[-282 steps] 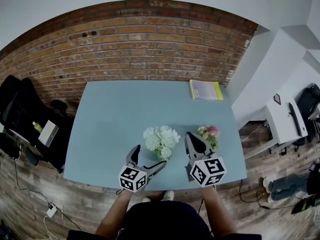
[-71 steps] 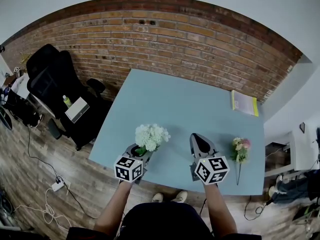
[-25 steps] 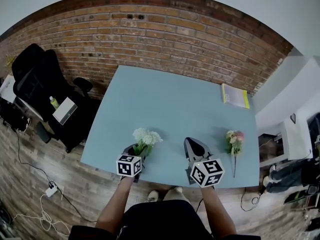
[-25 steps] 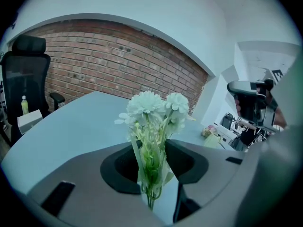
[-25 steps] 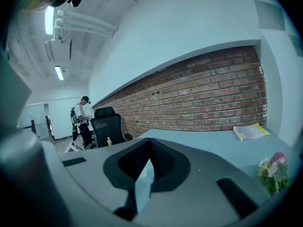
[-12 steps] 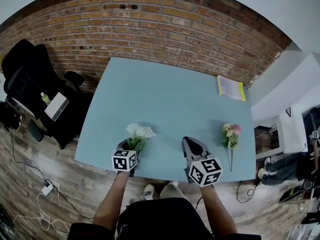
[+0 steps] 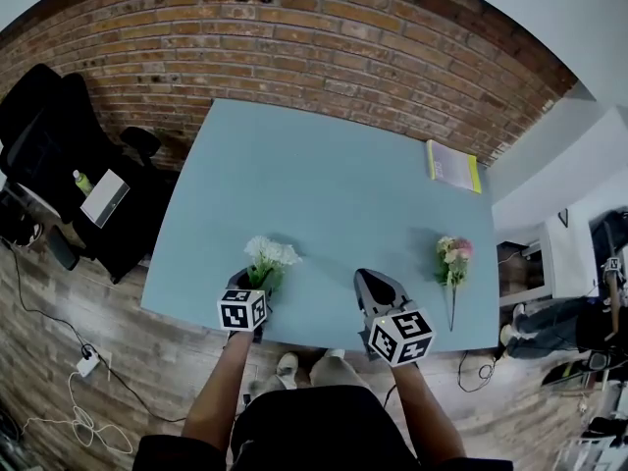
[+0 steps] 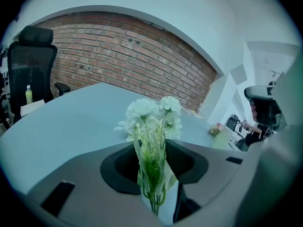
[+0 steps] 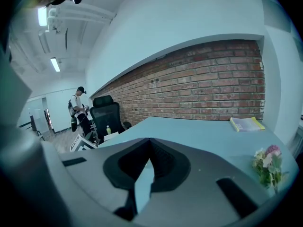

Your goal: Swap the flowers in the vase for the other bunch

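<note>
Stems of the white bunch (image 8: 150, 126) are sitting pinched between the narrowly set jaws of the left gripper (image 7: 251, 285), probably to keep the old flowers out of the way, above the table's (image 7: 334, 175) near left edge. Its long axis is running along the gripper, with the heads pointing away from the person. The right gripper (image 7: 377, 290) is hovering empty with its jaws together, apparently free for the pink bunch (image 7: 450, 259) lying at the right, heads toward the wall.

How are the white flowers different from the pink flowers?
The white flowers are all white; the pink flowers mix pink and pale blooms. The white flowers are held up, clamped by their stems in the left gripper's jaws; the pink flowers lie flat on the table, untouched. Both are small bunches with stems.
</note>
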Demonstrator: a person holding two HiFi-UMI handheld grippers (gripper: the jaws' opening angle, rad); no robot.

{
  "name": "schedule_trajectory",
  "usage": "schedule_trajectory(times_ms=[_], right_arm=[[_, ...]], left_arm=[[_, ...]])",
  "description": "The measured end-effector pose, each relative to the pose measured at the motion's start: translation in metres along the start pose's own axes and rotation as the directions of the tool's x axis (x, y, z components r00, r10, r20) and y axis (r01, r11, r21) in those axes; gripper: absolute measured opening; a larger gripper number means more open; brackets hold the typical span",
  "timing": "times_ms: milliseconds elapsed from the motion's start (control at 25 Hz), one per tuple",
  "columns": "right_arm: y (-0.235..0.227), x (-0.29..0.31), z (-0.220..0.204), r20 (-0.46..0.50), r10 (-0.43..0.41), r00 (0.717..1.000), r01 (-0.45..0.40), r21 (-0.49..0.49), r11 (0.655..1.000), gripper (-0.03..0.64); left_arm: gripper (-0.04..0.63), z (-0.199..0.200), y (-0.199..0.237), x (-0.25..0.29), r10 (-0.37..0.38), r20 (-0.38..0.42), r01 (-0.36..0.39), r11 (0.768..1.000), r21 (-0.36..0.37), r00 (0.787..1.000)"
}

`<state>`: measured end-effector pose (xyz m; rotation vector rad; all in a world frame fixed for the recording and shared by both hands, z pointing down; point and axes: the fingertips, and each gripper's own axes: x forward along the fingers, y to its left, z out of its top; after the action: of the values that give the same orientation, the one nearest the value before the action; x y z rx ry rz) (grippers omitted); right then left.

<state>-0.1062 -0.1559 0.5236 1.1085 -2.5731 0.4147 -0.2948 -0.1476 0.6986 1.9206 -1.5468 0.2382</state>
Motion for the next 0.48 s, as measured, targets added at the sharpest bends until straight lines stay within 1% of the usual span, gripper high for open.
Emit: schedule_trajectory(times_ms=[160,240,320,480], right_arm=[[0.0011,0.0014,-0.0015,-0.005,0.002,1.0,-0.002,-0.001,1.0,0.008],[0.0008,0.0015,-0.0015,-0.006,0.002,1.0,-0.002,-0.001,1.0,0.008],[-0.0001,0.0014,-0.001,-0.006,0.0,1.0,0.0,0.001,1.0,0.008],[-0.0001,0.0018,-0.0021,-0.005,-0.003,1.0,0.003,0.005,1.0,0.008]], left_arm=[[0.161,-0.0008,0.0014,0.0019,-0.006,-0.002,0.006,1.0,-0.009,1.0],[0.163,-0.002,0.0022,0.0029,0.002,-0.014,-0.002,1.0,0.011,1.0],[0.191,-0.0015,0.0035,0.0038,0.016,-0.02,-0.016,0.999,0.028,1.0],[0.272,-0.0008,0.005,0.0058,0.017,-0.016,-0.017,1.0,0.02,1.0]])
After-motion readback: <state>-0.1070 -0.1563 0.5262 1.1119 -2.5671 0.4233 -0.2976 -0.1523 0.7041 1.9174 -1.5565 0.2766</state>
